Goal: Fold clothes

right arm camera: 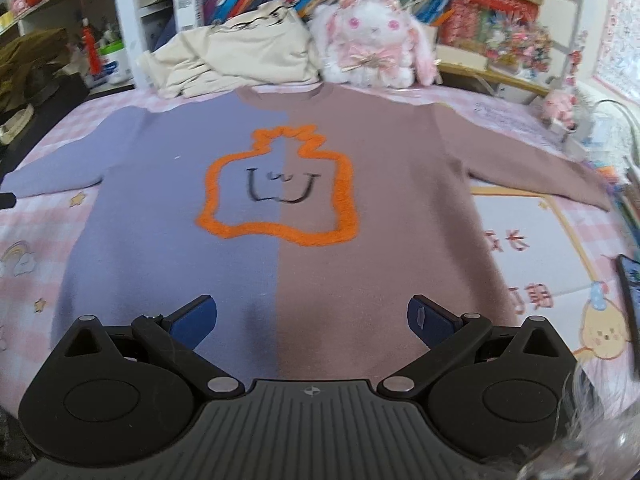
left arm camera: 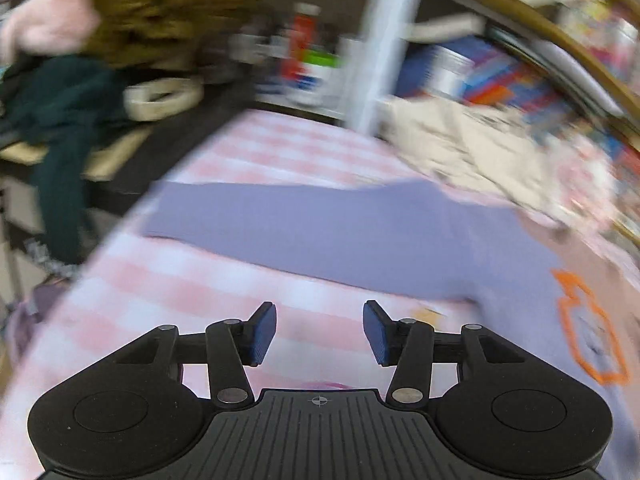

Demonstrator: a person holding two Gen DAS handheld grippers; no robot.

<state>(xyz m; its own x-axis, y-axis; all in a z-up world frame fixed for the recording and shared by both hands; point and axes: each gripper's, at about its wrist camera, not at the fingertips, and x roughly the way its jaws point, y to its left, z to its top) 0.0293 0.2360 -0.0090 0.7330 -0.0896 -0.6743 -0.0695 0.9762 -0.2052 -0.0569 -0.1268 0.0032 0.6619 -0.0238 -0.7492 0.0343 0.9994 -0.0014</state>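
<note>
The two-tone sweater (right arm camera: 280, 208) lies flat, front up, on the pink checked bedsheet (right arm camera: 36, 240) — lilac half to the left, mauve half to the right, an orange-outlined face design (right arm camera: 276, 188) at its middle. Left of the sweater, the left wrist view is smeared by blur: the left gripper (left arm camera: 319, 334) hangs over bare sheet, jaws apart with nothing between them, the lilac sleeve (left arm camera: 280, 220) stretched beyond it. A dark green garment (left arm camera: 60, 120) past the sheet's edge is barely readable. Below the sweater's hem the right gripper (right arm camera: 312, 322) stands wide apart, empty. Behind the collar sit cream clothes (right arm camera: 240, 52) and a plush rabbit (right arm camera: 372, 40); the right cuff runs out of sight.
</note>
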